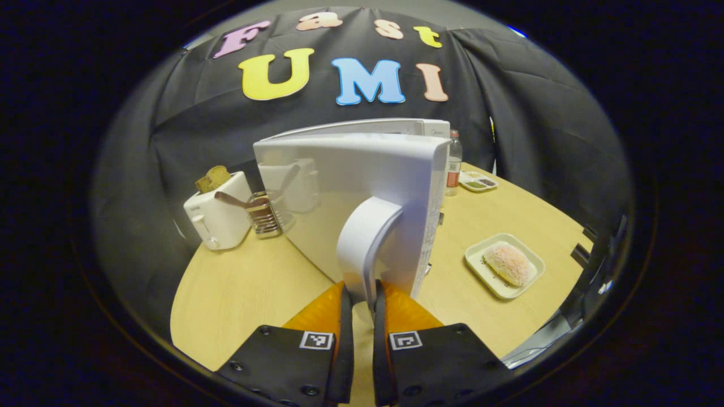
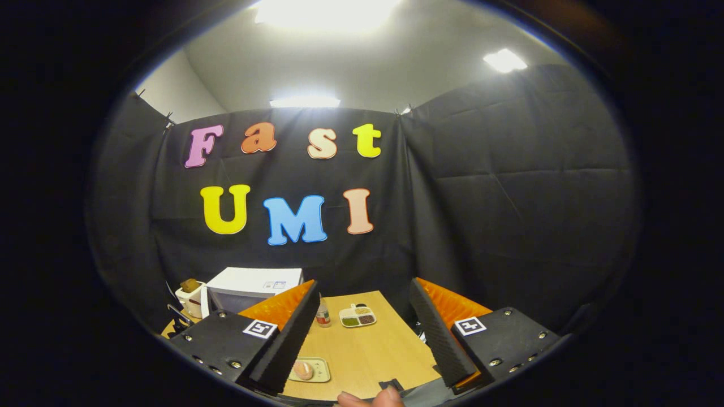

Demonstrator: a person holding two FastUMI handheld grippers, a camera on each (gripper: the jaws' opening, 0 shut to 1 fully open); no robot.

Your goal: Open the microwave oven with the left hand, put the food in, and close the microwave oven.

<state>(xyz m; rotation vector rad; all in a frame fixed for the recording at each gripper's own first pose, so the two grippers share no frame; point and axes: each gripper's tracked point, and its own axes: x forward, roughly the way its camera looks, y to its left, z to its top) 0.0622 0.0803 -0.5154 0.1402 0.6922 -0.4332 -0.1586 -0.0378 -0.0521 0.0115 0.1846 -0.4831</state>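
White door handle (image 1: 366,243) pinched between left gripper (image 1: 362,308) fingers — food (image 1: 508,263) well right

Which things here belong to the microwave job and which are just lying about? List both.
Job: microwave door, its handle in the left gripper, bun on its tray, right gripper.
Lying about: toaster, bottle, condiment dish, utensil holder.

White microwave (image 1: 362,164) w/ white door handle (image 1: 367,243). Toaster (image 1: 218,217) white, brown toast in it. Table (image 1: 249,288) pale wood grain. Food (image 1: 509,263): pinkish-white speckled bun on cream tray (image 1: 481,265). Small dish (image 2: 357,317) white w/ green & brown fillings. Bottle (image 1: 454,164) clear w/ red label. Booth cloth black; ceiling white.
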